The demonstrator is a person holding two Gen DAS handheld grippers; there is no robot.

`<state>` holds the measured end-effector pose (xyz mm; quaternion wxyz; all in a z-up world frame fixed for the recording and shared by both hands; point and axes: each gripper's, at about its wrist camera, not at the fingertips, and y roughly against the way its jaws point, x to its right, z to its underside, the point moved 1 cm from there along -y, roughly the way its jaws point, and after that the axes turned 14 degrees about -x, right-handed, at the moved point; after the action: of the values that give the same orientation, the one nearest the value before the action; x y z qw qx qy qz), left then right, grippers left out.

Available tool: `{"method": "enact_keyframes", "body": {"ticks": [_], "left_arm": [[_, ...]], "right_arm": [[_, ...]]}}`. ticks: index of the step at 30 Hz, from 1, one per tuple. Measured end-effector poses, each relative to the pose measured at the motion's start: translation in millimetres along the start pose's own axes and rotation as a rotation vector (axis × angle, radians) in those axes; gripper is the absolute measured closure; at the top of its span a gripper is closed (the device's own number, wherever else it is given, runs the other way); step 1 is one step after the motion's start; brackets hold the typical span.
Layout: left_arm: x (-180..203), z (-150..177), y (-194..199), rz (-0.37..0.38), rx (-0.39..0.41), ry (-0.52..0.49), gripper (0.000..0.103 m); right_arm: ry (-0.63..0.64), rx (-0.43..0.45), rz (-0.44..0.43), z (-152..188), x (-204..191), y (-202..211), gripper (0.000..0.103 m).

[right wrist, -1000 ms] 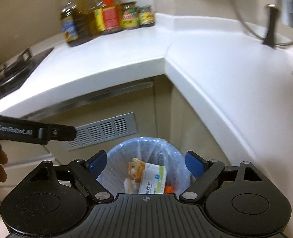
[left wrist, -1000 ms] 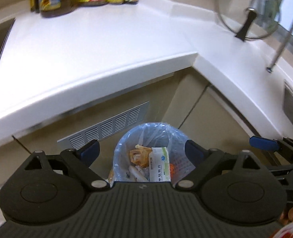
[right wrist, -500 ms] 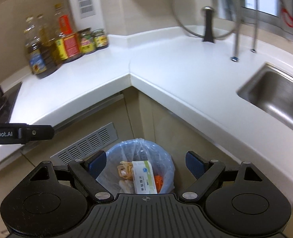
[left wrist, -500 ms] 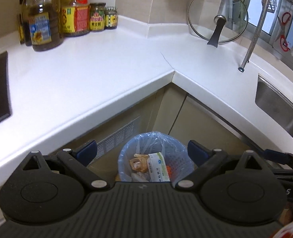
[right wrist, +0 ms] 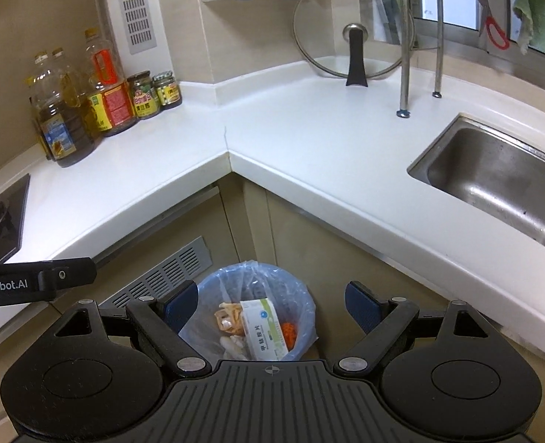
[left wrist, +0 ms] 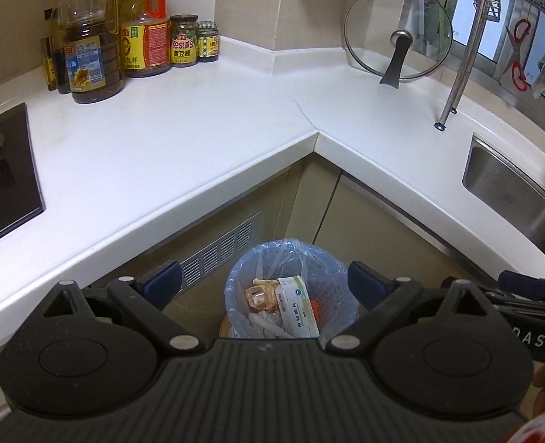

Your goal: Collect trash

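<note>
Hovering with jaws spread and empty, the left gripper (left wrist: 264,282) and right gripper (right wrist: 272,304) frame the lined trash bin (left wrist: 290,291) at lower centre, holding a medicine box (right wrist: 264,328). Risk: a pinch catching only thin liner would tear it.

We see big oil bottles (left wrist: 91,55) and small jars (left wrist: 183,40) in the corner of the white surface (left wrist: 183,140). A glass lid (right wrist: 349,37) leans near the metal sink (right wrist: 501,181).
</note>
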<state>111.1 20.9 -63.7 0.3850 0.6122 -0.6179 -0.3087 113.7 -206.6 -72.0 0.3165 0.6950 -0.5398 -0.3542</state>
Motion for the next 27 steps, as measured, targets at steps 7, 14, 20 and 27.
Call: {"method": "enact_keyframes", "body": {"ticks": [7, 14, 20, 27], "left_arm": [[3, 6, 6, -0.030, -0.002, -0.002, 0.007], [6, 13, 13, -0.039, 0.018, -0.003, 0.007], [8, 15, 15, -0.025, 0.019, 0.003, 0.007], [11, 16, 16, -0.018, 0.023, -0.005, 0.007]], "right_arm": [[0.004, 0.007, -0.014, 2, -1, 2, 0.016], [0.001, 0.015, -0.017, 5, -3, 7, 0.016], [0.005, 0.029, -0.010, 4, -3, 13, 0.016], [0.006, 0.043, -0.005, 5, -4, 18, 0.016]]}}
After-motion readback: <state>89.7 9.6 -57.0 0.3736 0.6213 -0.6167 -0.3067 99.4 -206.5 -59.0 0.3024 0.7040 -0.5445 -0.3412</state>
